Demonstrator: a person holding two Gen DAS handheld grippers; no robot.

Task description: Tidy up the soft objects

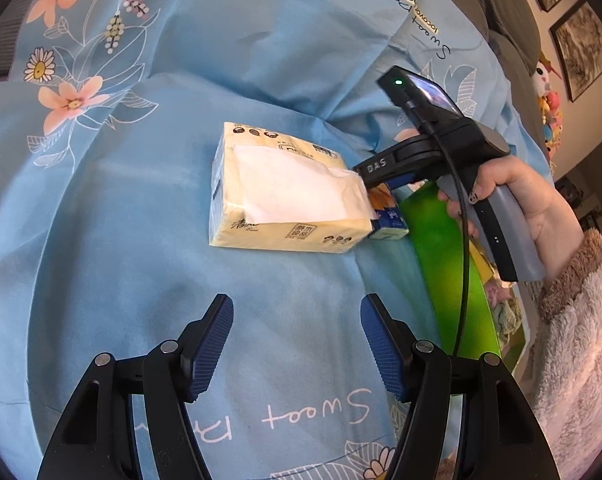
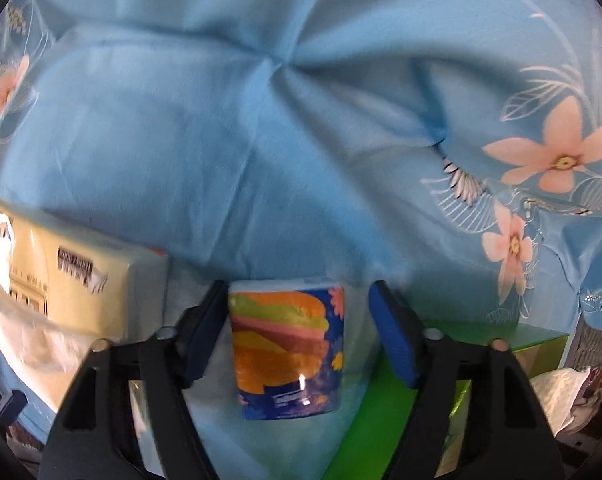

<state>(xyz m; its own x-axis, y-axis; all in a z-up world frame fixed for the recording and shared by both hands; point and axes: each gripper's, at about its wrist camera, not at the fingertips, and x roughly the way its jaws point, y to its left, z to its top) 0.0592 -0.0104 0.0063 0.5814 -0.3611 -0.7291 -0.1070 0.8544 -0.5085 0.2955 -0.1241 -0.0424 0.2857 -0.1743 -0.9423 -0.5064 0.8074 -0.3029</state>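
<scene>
Both tongs (image 1: 297,344) (image 2: 299,332) wide (packs (image 1: 285,196) adjacent)

The left wrist view looks forward and down over the blue floral bedsheet (image 1: 149,208) from a moderate standoff, facing the yellow tissue pack (image 1: 285,196), which sits mid-frame. The right gripper (image 1: 375,196) enters from the right of that pack. The right wrist view sits very close to the bedsheet (image 2: 261,128), facing along it, with the yellow tissue pack (image 2: 73,276) at its left edge. Both views share the pack, the small colourful tissue pack (image 2: 287,346) beside it, and the green box (image 1: 441,240).
</scene>
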